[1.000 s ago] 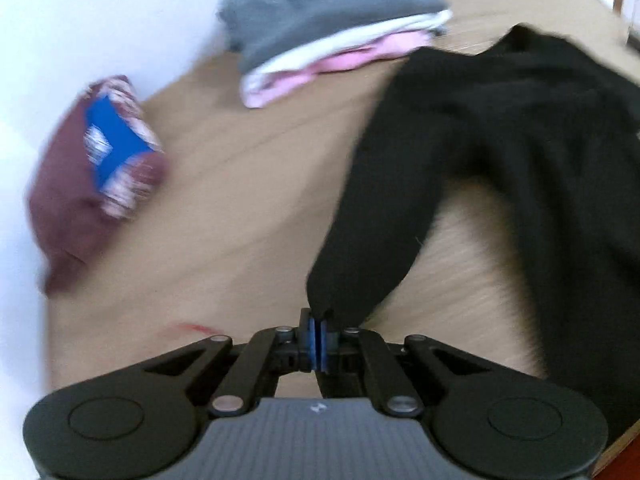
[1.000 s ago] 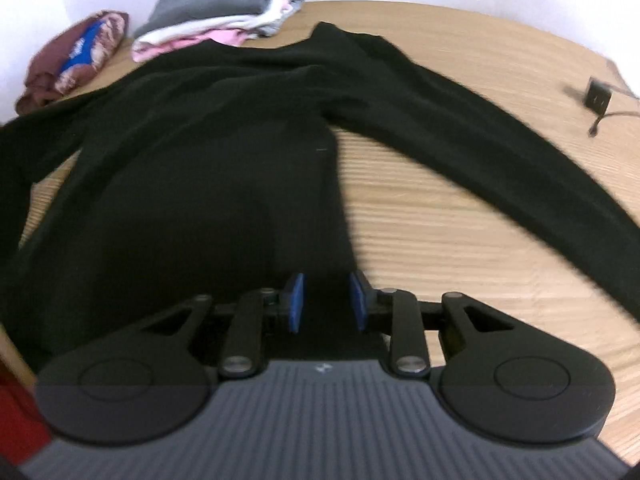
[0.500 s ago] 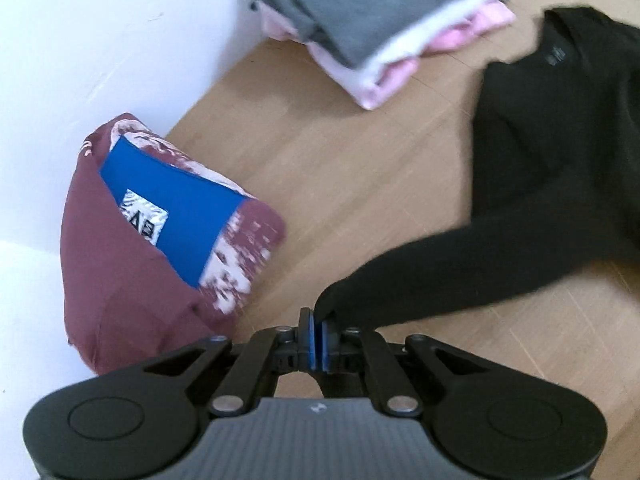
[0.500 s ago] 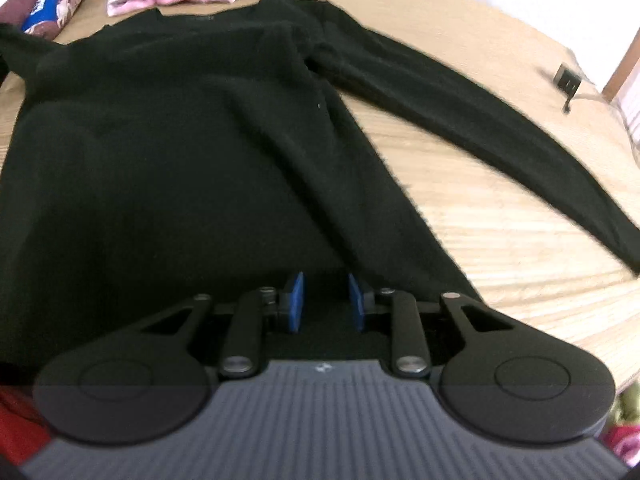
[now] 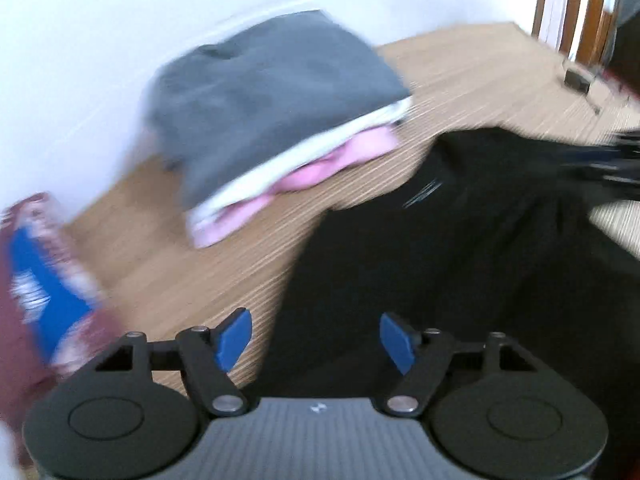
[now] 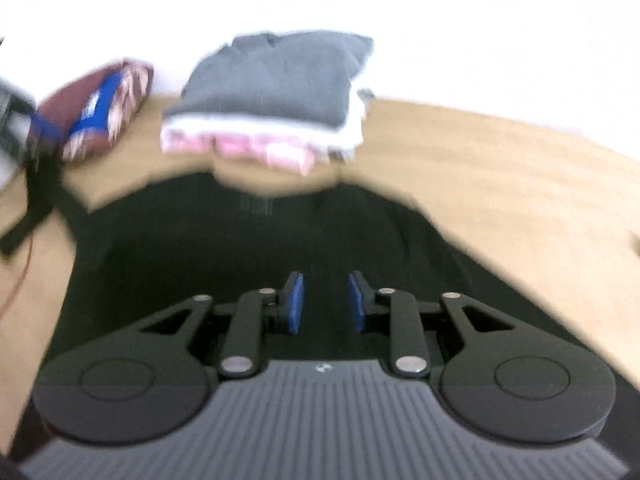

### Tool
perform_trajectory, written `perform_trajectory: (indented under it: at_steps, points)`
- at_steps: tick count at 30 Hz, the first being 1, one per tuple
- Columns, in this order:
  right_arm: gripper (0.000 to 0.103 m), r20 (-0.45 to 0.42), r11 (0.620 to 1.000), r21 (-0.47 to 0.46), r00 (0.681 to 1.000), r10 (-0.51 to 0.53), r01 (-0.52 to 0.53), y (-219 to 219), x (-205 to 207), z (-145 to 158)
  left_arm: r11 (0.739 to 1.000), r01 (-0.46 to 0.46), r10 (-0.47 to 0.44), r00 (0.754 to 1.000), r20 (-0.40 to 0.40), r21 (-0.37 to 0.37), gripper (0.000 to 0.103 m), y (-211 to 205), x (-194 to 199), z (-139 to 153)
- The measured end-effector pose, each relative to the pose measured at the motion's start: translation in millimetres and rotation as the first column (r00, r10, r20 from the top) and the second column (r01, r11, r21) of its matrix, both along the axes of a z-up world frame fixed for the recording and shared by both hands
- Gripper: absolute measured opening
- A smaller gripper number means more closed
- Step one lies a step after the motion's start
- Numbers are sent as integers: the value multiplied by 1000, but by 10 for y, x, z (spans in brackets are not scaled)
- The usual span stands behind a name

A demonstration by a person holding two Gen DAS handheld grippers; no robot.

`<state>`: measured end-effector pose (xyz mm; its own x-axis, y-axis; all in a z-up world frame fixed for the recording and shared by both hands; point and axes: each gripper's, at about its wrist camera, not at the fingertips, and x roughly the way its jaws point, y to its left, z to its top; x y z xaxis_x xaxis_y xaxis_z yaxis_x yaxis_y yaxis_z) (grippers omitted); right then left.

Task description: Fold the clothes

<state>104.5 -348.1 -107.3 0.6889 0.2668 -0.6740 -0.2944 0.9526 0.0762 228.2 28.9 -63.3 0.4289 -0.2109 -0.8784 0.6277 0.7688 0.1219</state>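
Lying flat on the light brown wooden desk [image 6: 500, 160] is a black long-sleeved sweater [image 6: 248, 256], spread out in front of both tools. Behind its neck sits a folded pile of clothes [image 6: 276, 96], grey on top, then white, then pink at the bottom. Near that pile, by the desk's edge, is a dark red folded shirt with a blue patch [image 6: 100, 108]. A plain white wall stands right behind the desk. The left tool [image 5: 316, 340] is opening, its blue pads far apart with nothing pinched between them; the sweater's edge lies below it. The right tool [image 6: 324, 304] hangs over the sweater's middle with a small gap between its pads, and nothing is pinched there. Both pictures are blurry.
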Motion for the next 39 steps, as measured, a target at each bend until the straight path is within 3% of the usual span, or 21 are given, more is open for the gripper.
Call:
perform_trajectory:
  at_steps: [2,4,6,8,11,13,15,17,18,21,22,24,25,27,28,31,32,34,36,38,39]
  points:
    - [27,-71,1000,24,997,-12,14,14,586,-162,999,-53,52,997,-63,-10,60,-329,170,-287]
    - [26,-151,999,24,988,-27,31,34,1016,-367,989,-150,149,981,-121,7,56,-398,417,-586]
    - [27,-204,998,-14,977,-58,57,97,1189,-586,971,-240,239,957,-165,12,56,-395,628,-821]
    - [25,-219,997,-45,973,-69,60,275,1222,-751,959,-280,270,947,-175,-35,63,-317,751,-901]
    - [25,-184,995,-84,981,-62,47,418,1354,-795,952,-306,300,944,-138,-27,72,-354,971,-899]
    - [25,-176,994,-95,982,-74,58,414,1495,-794,927,-371,364,924,-119,-51,75,-329,1128,-906]
    - [25,-155,994,-88,984,-84,71,391,1597,-816,899,-429,422,902,-90,-90,72,-268,1157,-885]
    - [25,-133,993,-81,987,-94,84,369,1699,-837,887,-448,448,894,-27,-111,57,-206,1012,-810]
    - [25,-120,993,-80,988,-98,89,346,1706,-836,883,-456,461,887,17,-112,57,-151,857,-723]
    - [27,-51,991,-100,994,-97,91,162,1288,-716,889,-443,455,884,104,-117,65,111,-12,-289]
    - [27,-26,991,-94,995,-93,90,82,1121,-669,897,-425,438,891,116,-123,77,214,-375,-141]
    - [27,4,998,34,998,-58,58,-259,495,-551,913,-375,388,920,60,-164,82,428,-1241,13]
    - [27,8,994,102,999,-41,40,-443,146,-507,901,-393,402,915,14,-183,82,546,-1629,4]
    - [27,-11,981,190,999,-31,33,-781,-583,-493,856,-484,477,875,-85,-181,81,821,-2282,-126]
    - [27,-39,980,193,998,-49,56,-930,-940,-517,826,-542,529,840,-123,-156,81,910,-2554,-241]
    - [30,-149,989,80,983,-110,123,-1210,-1786,-632,740,-669,627,724,-287,-69,75,1021,-2944,-623]
    - [30,-190,991,51,975,-115,126,-1268,-2010,-677,741,-668,616,720,-320,-76,82,1010,-3014,-681]
    - [29,-262,988,77,959,-107,132,-1351,-2335,-719,787,-605,554,779,-293,-121,81,910,-3080,-653]
    - [29,-261,989,80,961,-97,121,-1320,-2550,-707,831,-537,481,825,-297,-145,81,804,-3052,-613]
    - [14,-227,992,38,968,-105,116,-1203,-2655,-716,859,-482,426,860,-279,-172,85,712,-3067,-602]
    - [10,-214,993,20,970,-111,118,-1145,-2700,-717,870,-459,410,876,-255,-179,81,671,-3096,-601]
